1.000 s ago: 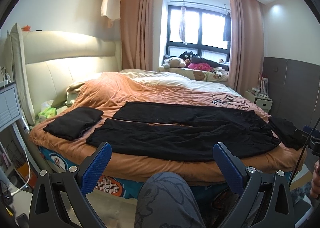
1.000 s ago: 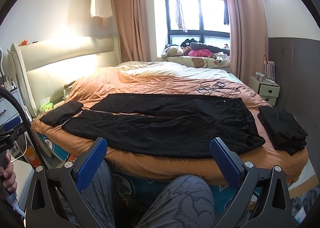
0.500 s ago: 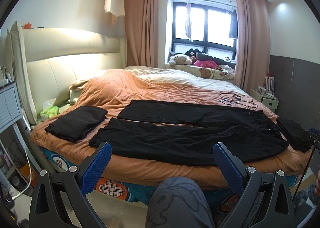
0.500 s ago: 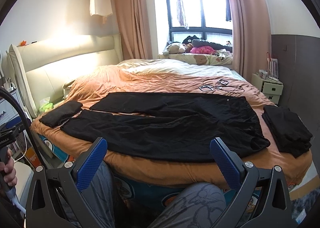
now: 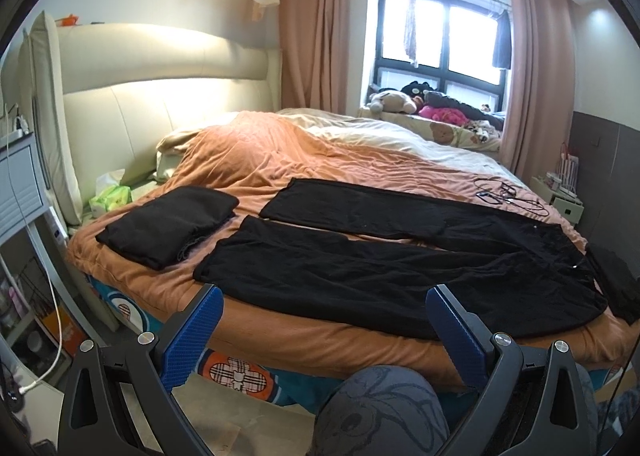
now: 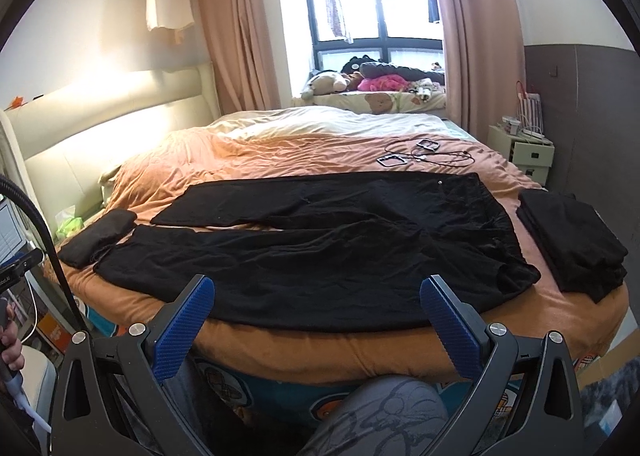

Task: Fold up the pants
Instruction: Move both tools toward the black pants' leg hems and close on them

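Pants (image 5: 400, 268) lie flat, unfolded on the bed (image 5: 320, 340); both grippers, left (image 5: 324, 332) and right (image 6: 318, 322), have moved closer, jaws wide, empty.

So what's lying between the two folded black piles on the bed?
The spread-out black pants, flat on the orange cover, between the left pile and the right pile. The right wrist view shows it best.

A bed (image 5: 280, 160) with orange cover fills mid-frame; cream padded headboard (image 5: 160, 88) at left, pink curtains (image 6: 236, 36) flanking a bright window (image 6: 376, 4) top centre, grey-panelled wall (image 6: 592, 104) right.
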Tool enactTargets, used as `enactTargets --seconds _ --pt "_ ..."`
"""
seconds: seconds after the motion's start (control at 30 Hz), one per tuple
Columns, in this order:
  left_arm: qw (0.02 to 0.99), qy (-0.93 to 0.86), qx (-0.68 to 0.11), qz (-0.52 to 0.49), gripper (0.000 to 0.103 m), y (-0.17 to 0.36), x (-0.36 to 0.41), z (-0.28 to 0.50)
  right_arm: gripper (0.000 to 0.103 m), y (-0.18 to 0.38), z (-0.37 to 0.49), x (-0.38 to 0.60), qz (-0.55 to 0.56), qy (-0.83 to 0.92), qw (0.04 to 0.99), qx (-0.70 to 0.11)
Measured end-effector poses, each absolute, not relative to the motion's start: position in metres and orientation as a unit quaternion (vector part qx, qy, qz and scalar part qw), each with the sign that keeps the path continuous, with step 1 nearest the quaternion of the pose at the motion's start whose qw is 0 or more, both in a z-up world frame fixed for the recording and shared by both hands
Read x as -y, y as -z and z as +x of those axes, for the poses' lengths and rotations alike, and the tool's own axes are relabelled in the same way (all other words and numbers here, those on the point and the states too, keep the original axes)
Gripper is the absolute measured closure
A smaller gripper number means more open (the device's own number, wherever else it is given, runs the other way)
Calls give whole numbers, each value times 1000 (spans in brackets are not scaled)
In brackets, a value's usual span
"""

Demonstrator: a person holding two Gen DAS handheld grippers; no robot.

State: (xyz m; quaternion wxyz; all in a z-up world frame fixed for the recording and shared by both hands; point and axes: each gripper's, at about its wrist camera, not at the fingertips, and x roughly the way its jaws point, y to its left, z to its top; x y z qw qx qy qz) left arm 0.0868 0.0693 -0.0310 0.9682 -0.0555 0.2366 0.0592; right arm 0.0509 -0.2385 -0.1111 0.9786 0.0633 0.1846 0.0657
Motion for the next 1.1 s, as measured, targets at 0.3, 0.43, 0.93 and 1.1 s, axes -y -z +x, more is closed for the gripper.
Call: enactTargets --seconds 0.3,0.43,0.93,1.1 --pt "956 -91 -270 -64 1 49 -100 125 0 110 78 246 78 -24 977 -196" --pt "949 -106 -285 -81 1 59 -119 143 0 112 91 250 88 -9 975 -202" --pt "928 -140 -327 -113 1 101 -170 199 0 124 125 264 114 55 963 -237" --pt "918 -142 -346 -129 2 116 -180 219 0 128 131 267 120 62 958 -253"
